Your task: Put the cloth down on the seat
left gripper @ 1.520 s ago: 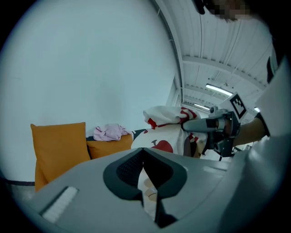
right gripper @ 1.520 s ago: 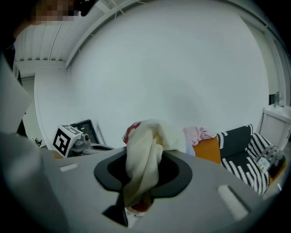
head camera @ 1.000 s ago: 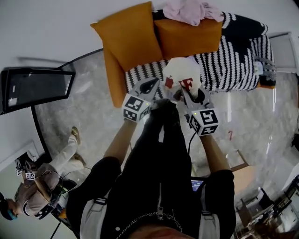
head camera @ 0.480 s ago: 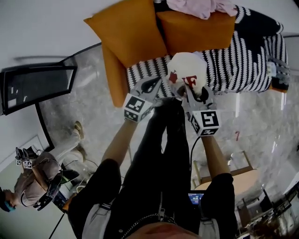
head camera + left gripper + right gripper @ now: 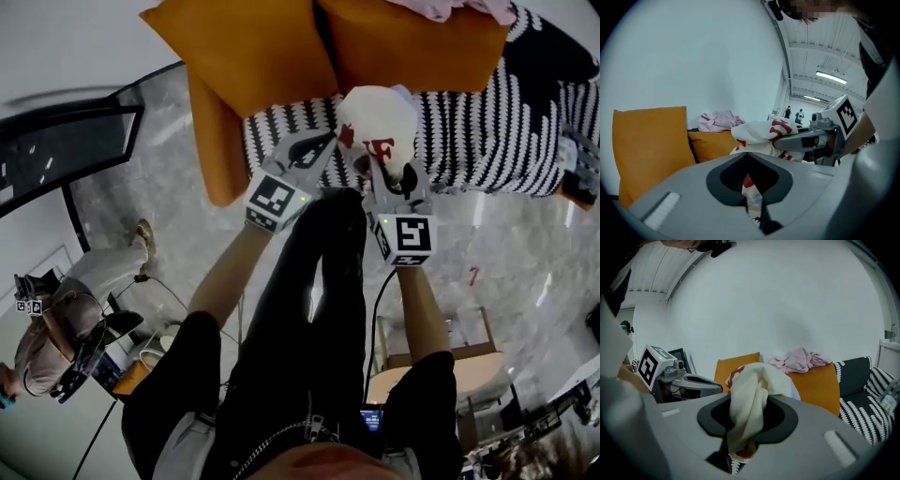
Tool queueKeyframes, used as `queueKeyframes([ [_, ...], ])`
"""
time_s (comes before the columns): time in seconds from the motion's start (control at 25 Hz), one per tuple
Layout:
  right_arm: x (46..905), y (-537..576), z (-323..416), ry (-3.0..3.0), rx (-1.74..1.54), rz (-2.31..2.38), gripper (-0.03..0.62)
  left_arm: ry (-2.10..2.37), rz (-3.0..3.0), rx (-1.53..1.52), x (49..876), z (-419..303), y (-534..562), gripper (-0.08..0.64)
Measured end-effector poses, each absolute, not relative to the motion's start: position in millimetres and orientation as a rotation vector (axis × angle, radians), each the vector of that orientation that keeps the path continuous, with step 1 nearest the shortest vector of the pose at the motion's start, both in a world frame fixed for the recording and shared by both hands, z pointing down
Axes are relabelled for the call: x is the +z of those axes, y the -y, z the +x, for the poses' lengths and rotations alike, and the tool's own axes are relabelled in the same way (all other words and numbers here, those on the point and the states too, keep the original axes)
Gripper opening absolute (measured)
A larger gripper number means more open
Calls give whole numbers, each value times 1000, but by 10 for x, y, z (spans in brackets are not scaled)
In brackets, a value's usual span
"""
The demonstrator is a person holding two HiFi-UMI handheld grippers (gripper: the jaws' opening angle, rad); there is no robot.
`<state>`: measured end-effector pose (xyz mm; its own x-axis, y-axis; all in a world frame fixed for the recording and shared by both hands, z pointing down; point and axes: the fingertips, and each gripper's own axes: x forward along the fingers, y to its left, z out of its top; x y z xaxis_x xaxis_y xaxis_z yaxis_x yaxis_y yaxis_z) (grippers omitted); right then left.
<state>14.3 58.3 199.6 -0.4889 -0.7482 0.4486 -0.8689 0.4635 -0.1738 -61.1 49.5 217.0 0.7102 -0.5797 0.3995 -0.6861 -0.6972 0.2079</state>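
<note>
So, both tools are gripping the cloth (image 5: 380, 127), white with red print, and holding it up in the air over the front part of the striped seat (image 5: 487, 141). It is not touching the seat yet.

The left gripper (image 5: 323, 148) is pinching a thin fold, with its jaws almost together. The right gripper (image 5: 373, 171) is clamping a thick bunch, with its jaws about half closed and fabric spilling out over the top.

Risks, as I judge them:
- The cloth is hanging close to the seat's front edge. Letting go here could mean it slides off onto the floor (image 5: 506, 253).
- If one gripper lets go first, the cloth is likely to swing on the other and land bunched or off target.
- The thick wad in the right jaws may be snagging and could drag when the jaws open.

Around it, two orange cushions (image 5: 253, 56) are leaning at the back of the sofa, so going too deep would put the cloth against them instead of flat. A pink garment (image 5: 794, 359) is lying on top of the backrest, well apart. The holder's own dark legs (image 5: 309, 281) are standing just in front of the seat. Another person (image 5: 66, 328) is sitting on the floor far to the left, out of the way.
</note>
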Motion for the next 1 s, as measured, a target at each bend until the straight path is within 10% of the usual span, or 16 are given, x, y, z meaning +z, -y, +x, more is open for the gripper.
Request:
queueKeyframes([
  [1.0,4083,-314,416,2260,636,1351,110,993,2467,521,3831,-519,-359,9],
])
